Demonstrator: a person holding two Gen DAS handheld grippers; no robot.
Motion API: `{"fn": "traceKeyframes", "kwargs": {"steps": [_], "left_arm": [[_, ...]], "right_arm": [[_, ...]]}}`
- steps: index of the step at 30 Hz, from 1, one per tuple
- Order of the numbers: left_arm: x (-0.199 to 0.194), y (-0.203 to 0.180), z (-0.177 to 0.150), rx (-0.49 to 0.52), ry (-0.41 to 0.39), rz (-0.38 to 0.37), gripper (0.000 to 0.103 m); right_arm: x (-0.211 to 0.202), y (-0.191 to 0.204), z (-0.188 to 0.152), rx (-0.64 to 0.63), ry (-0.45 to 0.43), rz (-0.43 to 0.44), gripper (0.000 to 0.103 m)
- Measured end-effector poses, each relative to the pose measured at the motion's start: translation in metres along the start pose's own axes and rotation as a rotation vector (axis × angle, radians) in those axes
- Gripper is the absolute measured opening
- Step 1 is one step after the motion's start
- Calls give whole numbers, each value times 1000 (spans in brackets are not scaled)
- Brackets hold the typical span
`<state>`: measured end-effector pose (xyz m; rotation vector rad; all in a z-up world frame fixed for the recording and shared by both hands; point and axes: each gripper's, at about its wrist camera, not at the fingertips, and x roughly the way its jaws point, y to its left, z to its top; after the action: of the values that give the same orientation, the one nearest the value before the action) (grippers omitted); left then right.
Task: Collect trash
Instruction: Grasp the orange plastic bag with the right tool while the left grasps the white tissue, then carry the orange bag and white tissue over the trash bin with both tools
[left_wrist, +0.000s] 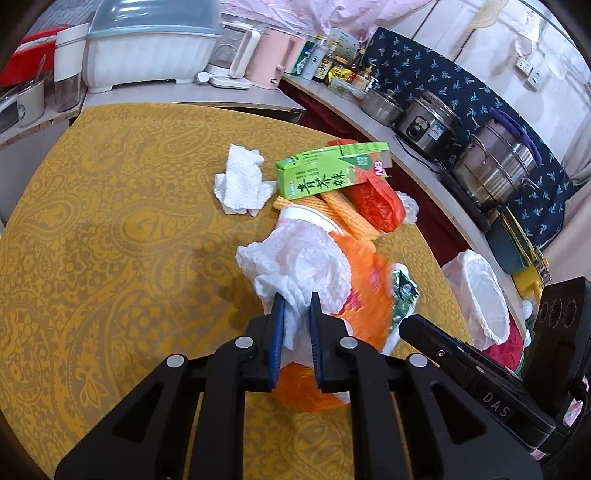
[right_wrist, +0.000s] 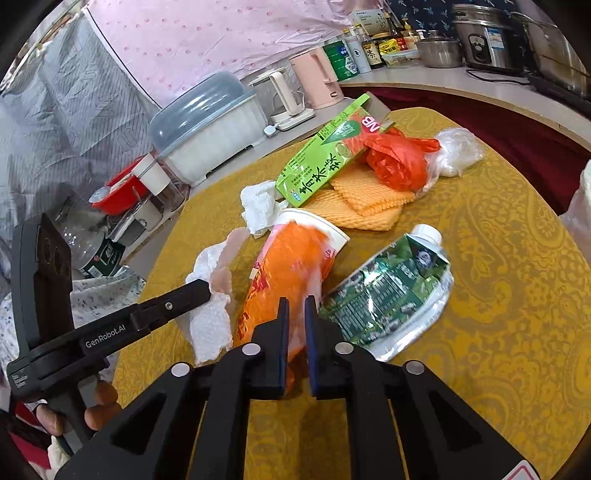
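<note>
Soft, light tissue (left_wrist: 295, 266) hangs pinched in the left gripper (left_wrist: 295, 306) above the table (left_wrist: 110, 221); thin orange bag (right_wrist: 288, 266), slippery and limp, is clamped by the right gripper (right_wrist: 295, 306); grip bunched folds

Left gripper (left_wrist: 297, 306) and right gripper (right_wrist: 295, 306): black angular linkage arms are showing round silver pivot screws, and blue pads are lining the fingers (left_wrist: 277, 332). White "DAS" and "GenRobot.AI" lettering is showing on the bodies. A hand (right_wrist: 74, 410) is appearing at the handle.
</note>
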<state>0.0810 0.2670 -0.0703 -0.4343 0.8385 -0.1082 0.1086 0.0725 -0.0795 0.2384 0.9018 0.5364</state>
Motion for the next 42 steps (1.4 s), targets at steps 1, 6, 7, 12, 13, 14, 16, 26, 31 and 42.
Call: {"fn": "traceKeyframes", "kwargs": {"steps": [1,6,7,12,13,14,16,26,31,42], "left_arm": [[0,-2,-1,5,2,0,13],[0,-11,-8,25,8,6,13],[0,-12,-9,25,9,10,13],[0,-8,-14,18,10,24,13],[0,-6,-14,16,10,28,13],[-1,-4,-14,15,10,31,13],[-1,-2,-15,12,11,38,13],[-16,10,-11,-7,-21,58,13],[-27,6,-9,-1,-43,58,13],[-41,-26,-8,63,-62,35,13]], "right_arm": [[-3,-2,-1,6,-4,1,9],[-8,-5,-3,33,-15,6,30],[-9,-5,-3,34,-20,2,37],[8,-7,-5,50,4,2,48],[13,-7,-5,56,13,10,48],[16,-6,-5,58,19,14,48],[24,-2,-5,51,28,23,46],[8,22,4,-20,-25,61,2],[-21,24,13,-30,-97,71,2],[-80,-12,26,18,-226,10,2]]}}
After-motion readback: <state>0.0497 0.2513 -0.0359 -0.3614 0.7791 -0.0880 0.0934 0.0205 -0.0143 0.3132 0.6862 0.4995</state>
